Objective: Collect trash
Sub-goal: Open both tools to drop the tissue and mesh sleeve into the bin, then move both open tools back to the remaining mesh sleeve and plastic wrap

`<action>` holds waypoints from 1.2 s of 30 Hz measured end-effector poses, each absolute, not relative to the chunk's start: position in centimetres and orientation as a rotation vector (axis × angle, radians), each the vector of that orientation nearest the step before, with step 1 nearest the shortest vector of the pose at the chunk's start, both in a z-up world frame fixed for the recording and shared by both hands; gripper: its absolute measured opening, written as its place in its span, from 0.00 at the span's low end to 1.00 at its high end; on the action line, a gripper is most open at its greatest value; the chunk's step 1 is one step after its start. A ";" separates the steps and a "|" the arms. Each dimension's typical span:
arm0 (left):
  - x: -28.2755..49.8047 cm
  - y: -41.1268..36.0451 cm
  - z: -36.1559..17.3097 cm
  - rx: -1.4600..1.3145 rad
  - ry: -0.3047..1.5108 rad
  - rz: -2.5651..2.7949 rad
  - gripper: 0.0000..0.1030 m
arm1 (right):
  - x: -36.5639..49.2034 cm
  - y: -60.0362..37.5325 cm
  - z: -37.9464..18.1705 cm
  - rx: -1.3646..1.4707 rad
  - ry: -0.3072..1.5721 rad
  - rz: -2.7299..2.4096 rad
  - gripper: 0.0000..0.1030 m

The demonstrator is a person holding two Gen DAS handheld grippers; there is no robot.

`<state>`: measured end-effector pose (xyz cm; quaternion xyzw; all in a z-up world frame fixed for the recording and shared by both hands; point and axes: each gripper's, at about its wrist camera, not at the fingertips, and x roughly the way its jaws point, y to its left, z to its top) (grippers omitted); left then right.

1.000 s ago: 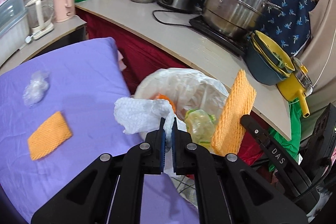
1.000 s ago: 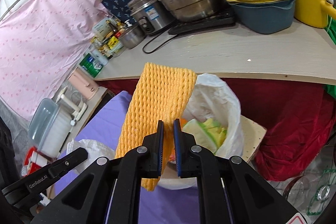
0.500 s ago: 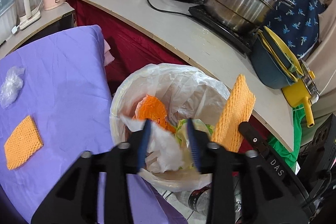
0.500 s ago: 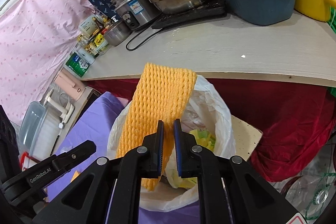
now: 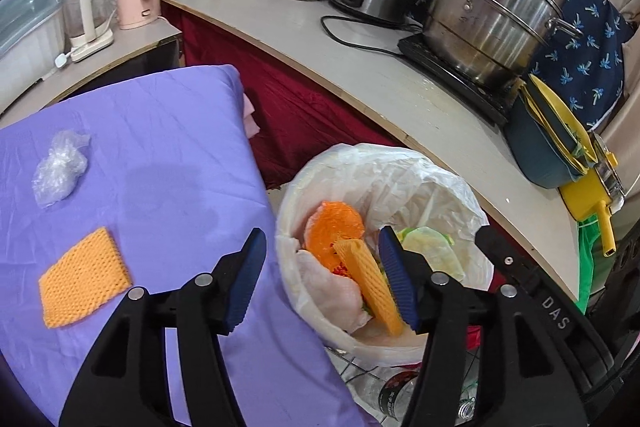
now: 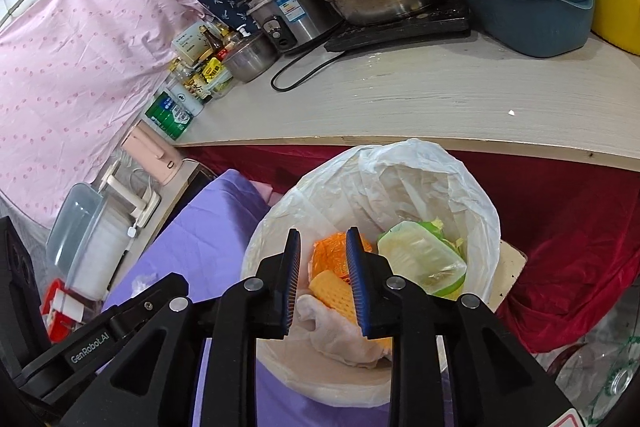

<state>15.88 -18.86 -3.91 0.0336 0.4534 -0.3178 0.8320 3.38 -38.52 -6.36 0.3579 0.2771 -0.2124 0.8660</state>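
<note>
A thin, crinkled, translucent white plastic bin liner (image 5: pixel 404 171) holds an orange foam net sleeve (image 5: pixel 370 283) with a rough, dimpled mesh surface. A matching flat foam net pad (image 5: pixel 82 277) lies on matt, lightly creased purple cloth (image 5: pixel 168 155) (beside a glossy crumpled clear plastic wrap (image 5: pixel 58 169)). The large steel stockpot (image 5: pixel 492 15) looks brushed and shiny; the pale tabletop (image 6: pixel 440 99) shows wood grain.

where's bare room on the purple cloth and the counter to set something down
Free: purple cloth between the plastic wad, the foam sheet and the bin; the counter strip just above the bin. Crowded: the counter's back edge, bottles to steamer pot.
</note>
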 end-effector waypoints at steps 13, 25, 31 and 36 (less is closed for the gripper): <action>16.8 -12.3 -3.2 0.046 0.937 -0.577 0.54 | 4.5 -33.1 -4.5 0.691 0.593 -0.381 0.30; 17.8 -3.7 -2.8 0.071 0.898 -0.424 0.54 | 7.8 -24.7 -4.8 0.641 0.660 -0.260 0.30; 18.5 0.2 -3.0 0.062 0.894 -0.367 0.54 | 9.4 -20.7 -5.6 0.622 0.700 -0.206 0.30; 19.1 3.2 -3.3 0.075 0.889 -0.308 0.54 | 10.9 -17.7 -6.3 0.602 0.734 -0.164 0.30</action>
